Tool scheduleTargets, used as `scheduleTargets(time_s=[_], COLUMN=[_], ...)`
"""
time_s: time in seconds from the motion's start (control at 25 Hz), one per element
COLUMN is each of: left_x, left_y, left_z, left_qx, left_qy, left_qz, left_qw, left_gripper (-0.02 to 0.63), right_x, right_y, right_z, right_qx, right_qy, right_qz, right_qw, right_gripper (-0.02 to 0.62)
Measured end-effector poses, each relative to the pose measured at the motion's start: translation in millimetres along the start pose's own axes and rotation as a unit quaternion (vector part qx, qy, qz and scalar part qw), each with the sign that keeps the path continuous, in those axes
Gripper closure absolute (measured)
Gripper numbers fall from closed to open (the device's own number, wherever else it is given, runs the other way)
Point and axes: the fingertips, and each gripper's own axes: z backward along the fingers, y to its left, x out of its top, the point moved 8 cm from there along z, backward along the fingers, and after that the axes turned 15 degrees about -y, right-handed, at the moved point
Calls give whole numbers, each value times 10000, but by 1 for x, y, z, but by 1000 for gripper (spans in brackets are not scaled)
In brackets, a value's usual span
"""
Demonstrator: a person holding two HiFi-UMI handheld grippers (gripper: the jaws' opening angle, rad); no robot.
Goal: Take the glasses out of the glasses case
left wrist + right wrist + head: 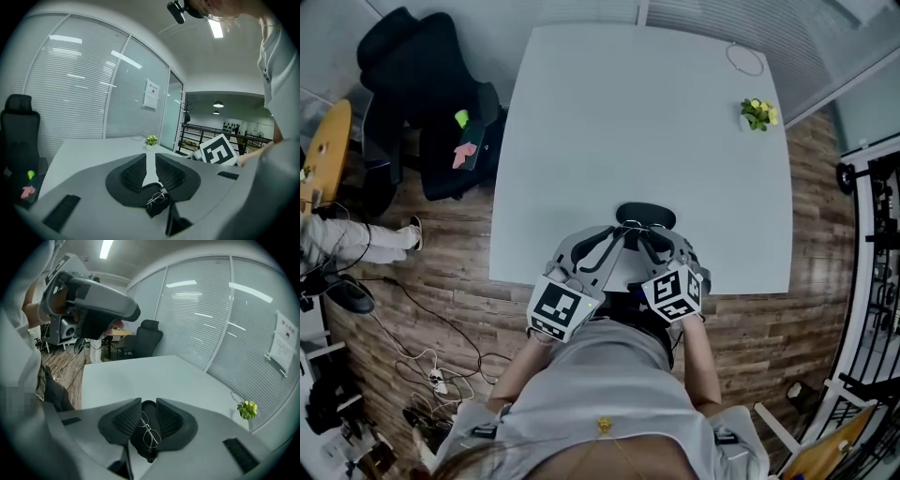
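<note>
A black glasses case lies on the white table near its front edge. Thin wire-rimmed glasses rest on the dark inside of the case. My left gripper and right gripper both point at the case from the near side, their tips close together just short of it. In the left gripper view the jaws stand apart, the glasses lying below them. In the right gripper view the jaws stand apart just above the glasses, with no grip visible.
A small potted plant and a thin wire ring sit at the table's far right. A black office chair stands off the table's left side. Window blinds run behind the table.
</note>
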Motion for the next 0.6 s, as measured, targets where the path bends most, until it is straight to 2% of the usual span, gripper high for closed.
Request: scheduleTargets(time_s=[0.6], left_x=[-9], left_y=[13], left_z=[15], left_qx=[358], left_qy=[139], left_qz=[101], left_qw=[9992], left_gripper=[540], right_x=[-58], right_y=[0], right_z=[-50], right_qx=[811], right_qy=[959], right_qz=[215], right_qw=[9918], right_gripper=[476])
